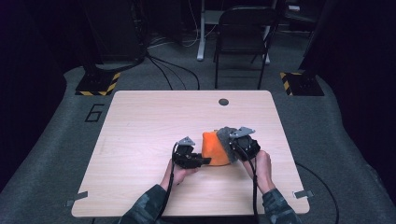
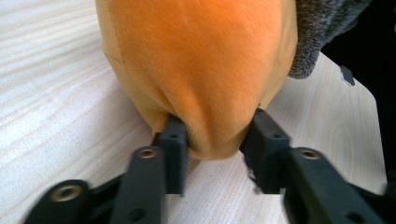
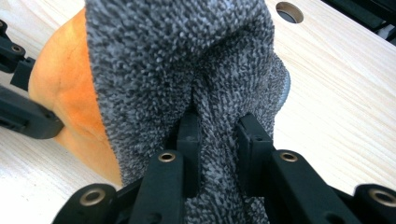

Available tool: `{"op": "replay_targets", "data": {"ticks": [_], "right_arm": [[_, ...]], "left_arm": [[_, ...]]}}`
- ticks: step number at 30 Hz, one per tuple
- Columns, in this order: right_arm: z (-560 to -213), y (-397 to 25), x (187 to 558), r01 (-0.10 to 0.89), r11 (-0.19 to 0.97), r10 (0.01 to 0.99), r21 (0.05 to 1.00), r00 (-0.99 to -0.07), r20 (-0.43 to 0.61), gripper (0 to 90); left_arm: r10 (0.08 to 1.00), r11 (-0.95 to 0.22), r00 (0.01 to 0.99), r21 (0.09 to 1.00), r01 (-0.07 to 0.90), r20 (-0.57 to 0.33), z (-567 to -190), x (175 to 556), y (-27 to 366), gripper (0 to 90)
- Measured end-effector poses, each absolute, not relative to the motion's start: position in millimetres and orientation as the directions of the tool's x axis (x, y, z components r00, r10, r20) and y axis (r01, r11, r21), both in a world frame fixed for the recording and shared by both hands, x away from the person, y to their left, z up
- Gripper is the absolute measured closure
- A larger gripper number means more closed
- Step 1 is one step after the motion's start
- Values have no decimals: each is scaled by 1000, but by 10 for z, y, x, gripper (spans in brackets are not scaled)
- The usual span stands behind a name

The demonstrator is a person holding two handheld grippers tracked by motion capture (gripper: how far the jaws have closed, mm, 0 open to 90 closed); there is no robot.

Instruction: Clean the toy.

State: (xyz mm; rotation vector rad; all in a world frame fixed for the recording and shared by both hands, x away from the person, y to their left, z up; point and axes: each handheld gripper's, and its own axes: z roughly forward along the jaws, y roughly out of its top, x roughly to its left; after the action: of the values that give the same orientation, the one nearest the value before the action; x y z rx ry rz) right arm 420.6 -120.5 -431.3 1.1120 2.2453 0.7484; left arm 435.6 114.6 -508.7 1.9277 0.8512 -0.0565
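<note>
Pale wood-grain table [image 1: 140, 140], rectangular with rounded corners, standing on grey carpet. Resting on its top, toward the near edge and slightly right of centre: an orange plush piece [image 1: 215, 148], wedged between the left gripper [image 1: 205, 161] and the right gripper [image 1: 237, 148], touching both. Draped against the orange piece's side nearest the right gripper, a grey fuzzy cloth [image 1: 226, 136], bunched between that gripper's jaws. Beyond the right gripper, near the far edge, a round cable hole [image 1: 223, 101] sunk in the board. Bare wood to the left of the left gripper and past the right one.
</note>
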Motion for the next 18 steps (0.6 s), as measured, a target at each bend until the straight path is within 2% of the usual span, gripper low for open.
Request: {"op": "replay_targets", "data": {"ticks": [4,8,11,18], "right_arm": [[-4330,-1239,4236,541,503,831,674,-519,-203,741],[-4335,-1249,4254,542,499,831,676,-521,-195,741],[-4335,-1233,4256,540,505,827,673,-526,-198,741],[-4341,-1234,4267,534,504,828,678,-523,-204,741]], "left_arm": [[539,-321,793,801,506,-284,-5056,4328,1145,486],[539,-420,835,823,382,-112,-5035,4283,1133,384],[543,-479,840,822,307,2,-5009,4247,1129,262],[511,-546,852,809,217,116,-5064,4205,1083,161]]}}
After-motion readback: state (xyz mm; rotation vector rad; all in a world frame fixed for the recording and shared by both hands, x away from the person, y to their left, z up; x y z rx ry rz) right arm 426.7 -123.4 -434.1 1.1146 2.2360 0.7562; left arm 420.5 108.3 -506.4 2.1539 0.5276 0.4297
